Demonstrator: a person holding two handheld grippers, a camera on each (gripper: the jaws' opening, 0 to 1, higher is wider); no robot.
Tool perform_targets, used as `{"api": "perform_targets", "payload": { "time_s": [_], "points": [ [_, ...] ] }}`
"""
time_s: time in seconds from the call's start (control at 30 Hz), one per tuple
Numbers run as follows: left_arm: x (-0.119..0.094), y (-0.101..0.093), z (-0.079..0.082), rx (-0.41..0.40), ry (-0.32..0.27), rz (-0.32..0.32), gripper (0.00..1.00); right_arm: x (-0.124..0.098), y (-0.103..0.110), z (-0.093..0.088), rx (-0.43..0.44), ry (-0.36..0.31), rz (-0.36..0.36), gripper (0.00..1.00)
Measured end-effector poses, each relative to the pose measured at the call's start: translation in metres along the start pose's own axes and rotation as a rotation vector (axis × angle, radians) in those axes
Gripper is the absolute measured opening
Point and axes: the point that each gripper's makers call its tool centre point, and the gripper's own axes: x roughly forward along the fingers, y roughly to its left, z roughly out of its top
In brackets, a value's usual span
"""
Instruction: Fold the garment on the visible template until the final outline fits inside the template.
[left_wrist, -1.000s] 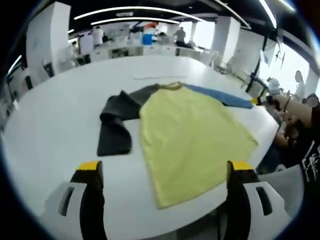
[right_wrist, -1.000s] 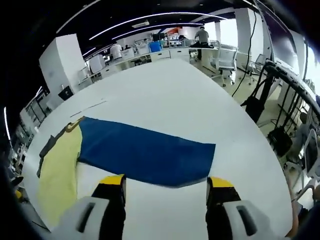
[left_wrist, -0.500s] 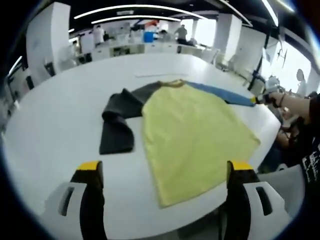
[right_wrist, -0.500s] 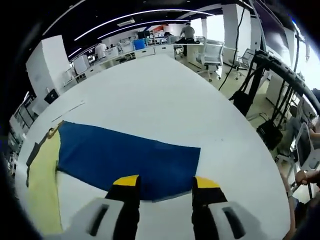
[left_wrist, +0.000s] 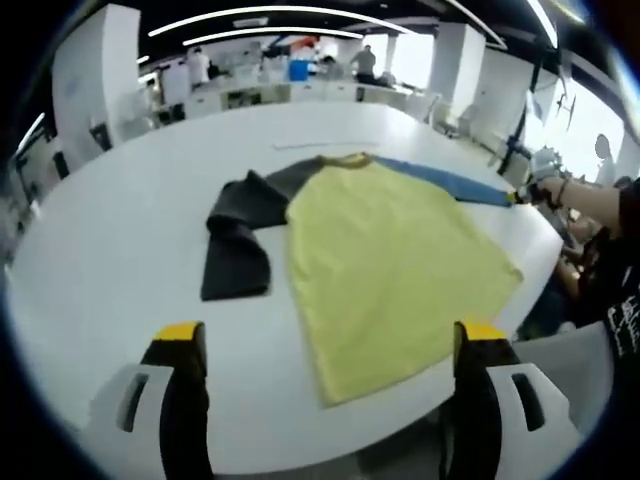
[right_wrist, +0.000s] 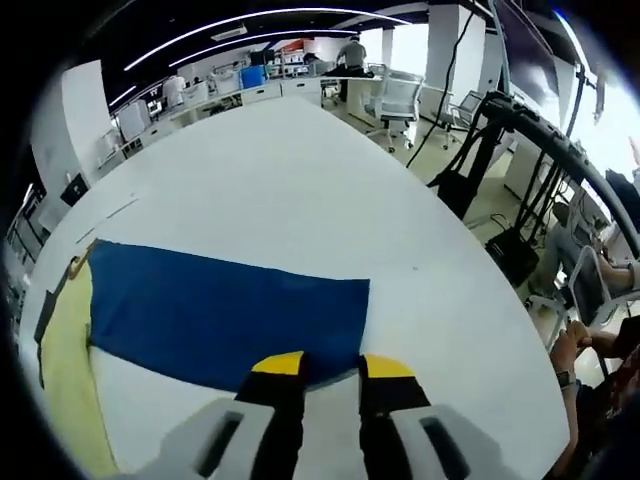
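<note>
Yellow shirt (left_wrist: 385, 265) lies flat on the white table (left_wrist: 110, 260), dark sleeve (left_wrist: 235, 250) off to its left, blue sleeve (right_wrist: 225, 310) stretched right. Left gripper (left_wrist: 330, 345) hangs wide open, well back. Right gripper (right_wrist: 325, 367), nearly pinched, sits right at the blue cuff edge, so it's nearer.

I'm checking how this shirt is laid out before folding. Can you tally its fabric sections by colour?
Yellow body: 1
Dark grey sleeve: 1
Blue sleeve: 1
Total: 3 sections
</note>
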Motion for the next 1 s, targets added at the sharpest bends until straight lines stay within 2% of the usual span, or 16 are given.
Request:
{"api": "perform_targets", "payload": {
  "time_s": [0.1,0.2,0.43,0.53,1.0],
  "points": [
    [-0.001,0.002,0.000,-0.001,0.000,0.007,0.99,0.002,0.005,0.003,0.013,-0.013,0.017,0.01],
    [-0.002,0.004,0.001,-0.002,-0.003,0.011,0.99,0.003,0.003,0.005,-0.019,-0.014,0.001,0.00],
    [-0.001,0.002,0.001,0.006,-0.004,0.002,0.99,0.003,-0.004,0.015,-0.022,-0.018,-0.002,0.00],
    [0.000,0.000,0.001,-0.017,-0.007,-0.018,0.99,0.003,-0.002,0.018,-0.038,-0.018,0.002,0.00],
    [0.001,-0.002,0.001,0.009,0.004,-0.030,0.99,-0.007,0.010,0.017,-0.040,0.002,0.023,0.00]
  ]
}}
